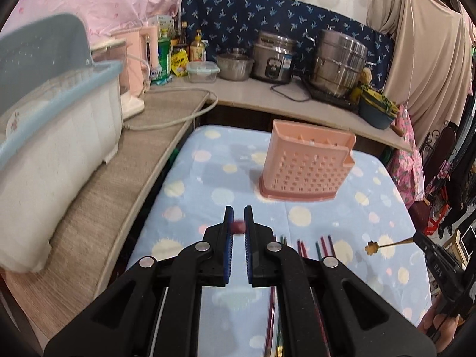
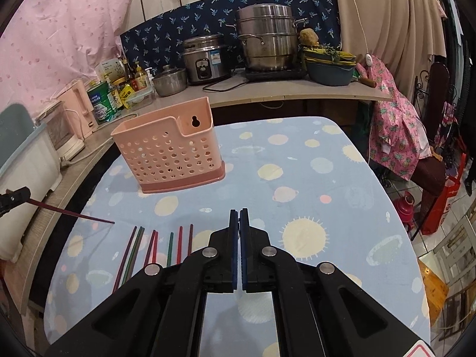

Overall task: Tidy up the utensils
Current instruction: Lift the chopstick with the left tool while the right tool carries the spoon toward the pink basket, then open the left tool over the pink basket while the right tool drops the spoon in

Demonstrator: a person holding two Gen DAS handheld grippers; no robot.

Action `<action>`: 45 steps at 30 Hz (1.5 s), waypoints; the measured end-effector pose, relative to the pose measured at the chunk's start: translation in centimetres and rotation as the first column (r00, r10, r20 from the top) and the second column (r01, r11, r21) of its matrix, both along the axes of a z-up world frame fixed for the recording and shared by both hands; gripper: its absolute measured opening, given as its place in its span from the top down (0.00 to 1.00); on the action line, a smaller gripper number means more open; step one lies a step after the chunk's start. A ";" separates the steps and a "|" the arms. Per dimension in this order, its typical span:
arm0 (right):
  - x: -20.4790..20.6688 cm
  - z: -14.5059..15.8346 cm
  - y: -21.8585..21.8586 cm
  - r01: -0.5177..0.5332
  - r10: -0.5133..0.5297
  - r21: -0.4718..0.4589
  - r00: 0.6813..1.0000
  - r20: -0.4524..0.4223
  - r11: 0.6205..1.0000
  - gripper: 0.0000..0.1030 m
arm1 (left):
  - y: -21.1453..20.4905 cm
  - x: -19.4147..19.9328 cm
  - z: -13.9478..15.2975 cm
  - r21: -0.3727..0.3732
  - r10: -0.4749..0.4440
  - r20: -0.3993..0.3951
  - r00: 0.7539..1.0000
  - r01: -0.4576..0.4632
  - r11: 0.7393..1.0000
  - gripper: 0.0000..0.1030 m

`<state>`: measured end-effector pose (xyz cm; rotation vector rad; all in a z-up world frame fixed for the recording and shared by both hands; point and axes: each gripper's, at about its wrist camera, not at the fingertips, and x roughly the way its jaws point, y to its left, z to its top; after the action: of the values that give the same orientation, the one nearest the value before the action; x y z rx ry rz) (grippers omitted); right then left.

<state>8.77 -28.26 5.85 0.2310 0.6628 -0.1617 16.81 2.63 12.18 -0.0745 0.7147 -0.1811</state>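
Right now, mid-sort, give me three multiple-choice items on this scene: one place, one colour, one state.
1. Where does the pink holder stand?
A. on the counter
B. on the dotted tablecloth
C. on the floor

2. What colour is the chopstick in the left tongs?
A. dark red
B. white
C. yellow

3. How are the right tongs?
A. wide open
B. shut on a gold utensil
C. shut on the holder

Answers:
1. B: the pink holder sits upright on the dotted tablecloth.
2. A: the chopstick held out by the left tongs is dark red.
3. B: the right tongs are closed, and the gold utensil sticks out of them.
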 end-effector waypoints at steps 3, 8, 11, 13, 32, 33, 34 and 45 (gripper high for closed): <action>0.8 1.4 -0.2 -0.010 0.009 0.008 1.000 0.027 1.000 0.98 | 0.0 1.5 1.6 -0.011 0.013 0.027 1.000 -0.012 1.000 0.93; 2.9 4.0 -0.8 -0.019 0.017 0.021 0.997 0.075 1.000 0.98 | -0.2 3.9 4.9 -0.054 0.024 0.071 0.997 -0.020 0.998 0.94; 4.7 5.4 -1.1 -0.023 0.021 0.022 0.995 0.099 0.999 0.98 | -0.4 5.1 7.7 -0.085 0.034 0.126 0.991 -0.023 0.996 0.93; 6.0 6.2 -1.2 -0.024 0.021 0.023 0.993 0.113 0.999 0.98 | -0.6 5.8 9.7 -0.115 0.041 0.168 0.985 -0.022 0.993 0.94; 17.3 5.8 -1.4 -0.064 0.059 0.056 0.995 0.075 0.996 0.98 | -4.8 14.5 12.4 -0.182 0.066 0.274 0.959 -0.016 0.983 0.93; 17.6 5.3 -1.4 -0.063 0.060 0.055 0.996 0.065 0.996 0.98 | -4.9 14.8 11.7 -0.180 0.064 0.263 0.963 -0.016 0.984 0.93; 17.9 4.9 -1.4 -0.065 0.062 0.053 0.997 0.056 0.996 0.98 | -5.0 15.1 11.0 -0.176 0.060 0.251 0.966 -0.015 0.984 0.93; 17.9 2.9 -2.1 -0.054 0.051 0.081 0.998 0.041 0.995 0.95 | -4.8 16.6 5.4 -0.144 0.070 0.129 0.989 -0.051 0.988 0.93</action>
<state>26.72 -30.41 8.80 0.2944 0.6364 -0.0794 33.43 -2.16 17.60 -0.2167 0.5644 -0.1769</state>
